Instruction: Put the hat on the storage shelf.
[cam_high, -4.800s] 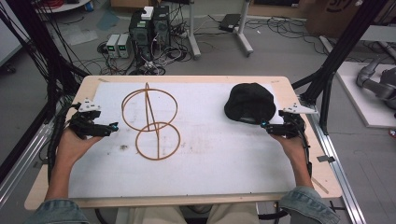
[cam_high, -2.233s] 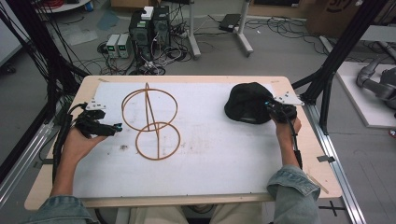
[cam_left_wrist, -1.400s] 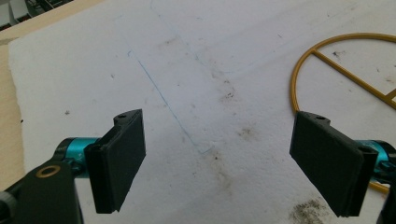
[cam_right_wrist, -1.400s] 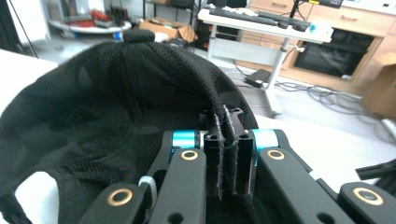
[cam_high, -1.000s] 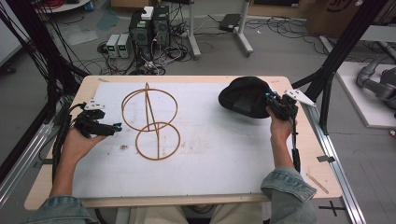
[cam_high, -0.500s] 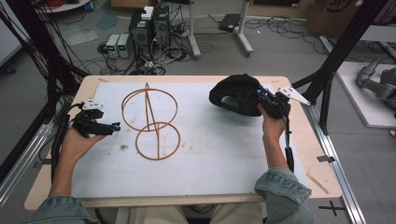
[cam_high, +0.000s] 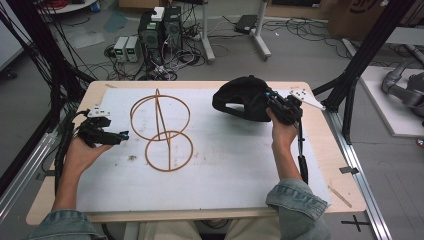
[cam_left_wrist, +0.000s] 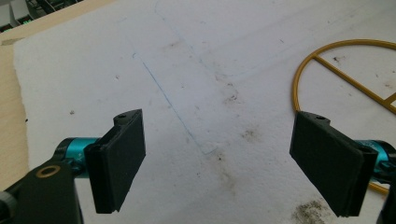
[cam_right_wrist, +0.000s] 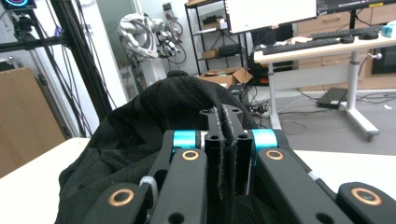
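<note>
A black cap (cam_high: 239, 97) hangs lifted over the far right of the table, and my right gripper (cam_high: 266, 101) is shut on its right edge. In the right gripper view the jaws (cam_right_wrist: 229, 135) are pressed together on a fold of the cap's fabric (cam_right_wrist: 149, 121). A golden wire stand (cam_high: 162, 130) of two rings on an upright rod stands left of the middle. At the table's left my left gripper (cam_high: 120, 135) rests open, pointing towards the stand. Its pads (cam_left_wrist: 119, 163) stand wide apart over bare white sheet, with the wire ring (cam_left_wrist: 303, 70) to their right.
A stained white sheet (cam_high: 225, 160) covers the wooden table (cam_high: 200, 84). Black frame posts (cam_high: 367, 45) rise at both sides. Computer boxes (cam_high: 160, 25) and cables lie on the floor beyond the far edge.
My right gripper closed on the cap's edge, then lifted it and carried it left, away from the table's right edge. The left gripper stayed in place.
</note>
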